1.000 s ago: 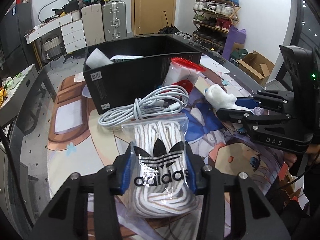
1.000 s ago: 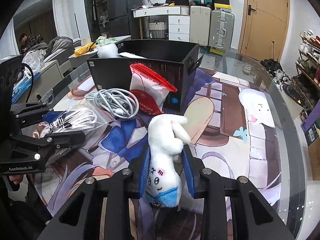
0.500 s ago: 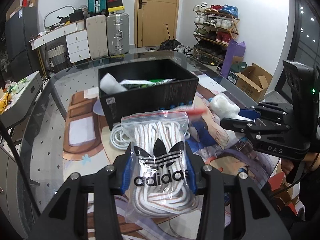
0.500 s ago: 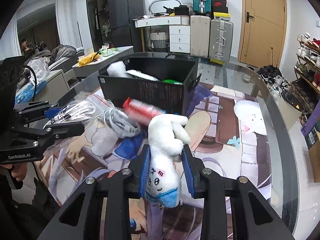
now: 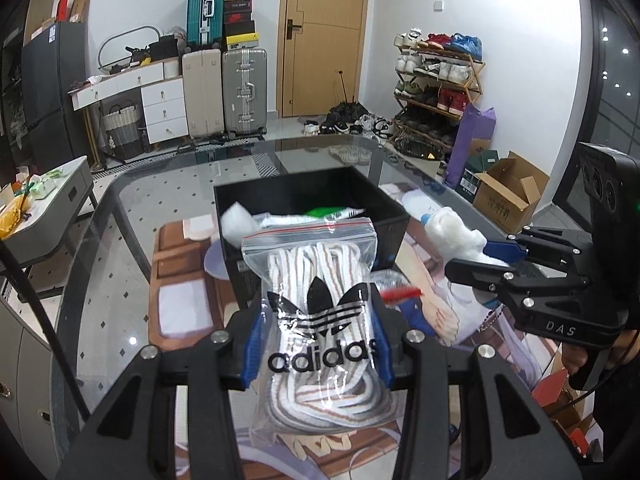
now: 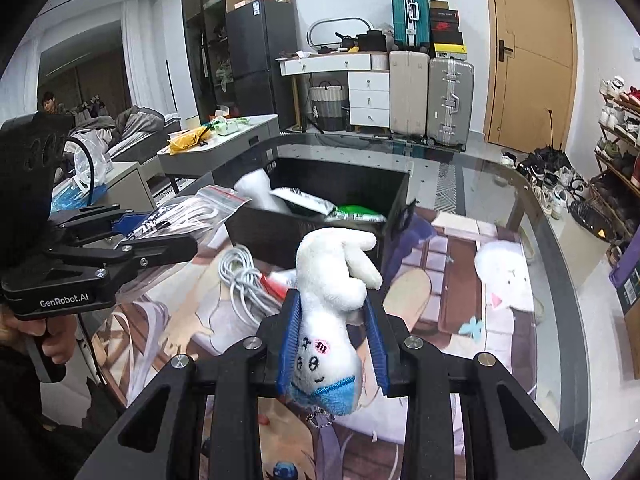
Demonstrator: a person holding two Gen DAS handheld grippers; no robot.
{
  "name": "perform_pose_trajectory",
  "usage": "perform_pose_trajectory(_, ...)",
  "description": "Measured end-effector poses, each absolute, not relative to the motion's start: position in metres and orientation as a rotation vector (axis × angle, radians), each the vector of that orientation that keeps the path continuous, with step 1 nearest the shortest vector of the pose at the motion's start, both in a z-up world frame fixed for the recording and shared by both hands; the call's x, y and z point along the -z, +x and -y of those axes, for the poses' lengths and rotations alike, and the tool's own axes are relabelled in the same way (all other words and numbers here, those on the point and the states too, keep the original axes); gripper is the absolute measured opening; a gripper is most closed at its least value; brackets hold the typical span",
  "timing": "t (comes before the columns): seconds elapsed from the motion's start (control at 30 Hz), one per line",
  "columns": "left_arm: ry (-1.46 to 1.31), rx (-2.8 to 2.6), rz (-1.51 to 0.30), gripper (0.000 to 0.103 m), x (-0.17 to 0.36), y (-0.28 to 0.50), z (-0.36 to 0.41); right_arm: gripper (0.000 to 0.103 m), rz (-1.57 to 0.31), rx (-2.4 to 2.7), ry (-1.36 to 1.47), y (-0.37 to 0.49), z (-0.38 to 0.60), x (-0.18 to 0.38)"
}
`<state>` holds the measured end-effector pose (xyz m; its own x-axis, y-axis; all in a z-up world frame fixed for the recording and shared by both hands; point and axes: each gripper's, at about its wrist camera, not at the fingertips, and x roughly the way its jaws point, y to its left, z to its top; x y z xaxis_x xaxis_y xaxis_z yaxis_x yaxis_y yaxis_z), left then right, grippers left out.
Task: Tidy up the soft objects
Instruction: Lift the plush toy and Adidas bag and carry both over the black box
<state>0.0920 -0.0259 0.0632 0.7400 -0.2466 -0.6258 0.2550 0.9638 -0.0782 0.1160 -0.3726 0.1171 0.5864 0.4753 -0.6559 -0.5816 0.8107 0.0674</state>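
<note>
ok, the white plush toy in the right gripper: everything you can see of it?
The white plush toy is a small fuzzy animal figure with stubby limbs at its far end, a stitched face with a pink cheek dot, a blue fabric end nearest the camera and a metal bead chain hanging below. The right gripper is shut on its middle, blue pads squeezing both sides. It hangs clear of the table, limbs pointing toward the black box. Nothing else touches it.

Two hand-held grippers: the left hand-held gripper [image 5: 316,354] and the right hand-held gripper [image 6: 334,338]. One zip bag of white laces [image 5: 320,320]. One white plush toy [image 6: 332,300]. One black box [image 6: 320,224] at the far middle of the one glass desk [image 6: 560,320]. One coiled white cable [image 6: 240,280] near the box. Three upright suitcases [image 5: 244,90] stand by the far wall, one wooden door [image 5: 324,36], one shoe rack [image 5: 436,84] at far right.
</note>
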Motion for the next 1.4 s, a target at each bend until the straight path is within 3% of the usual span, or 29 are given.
perform_pose_trajectory(0.8,-0.01,0.267,-0.655,0.043,-0.082,0.179,0.027,0.031,-0.714,-0.636,-0.155,0.187,0.347,-0.14)
perform_pose_trajectory(1.4,-0.062,0.215,-0.689,0.043,-0.055,0.234,0.025,0.031,-0.766,-0.642,-0.179,0.252,0.314,-0.115)
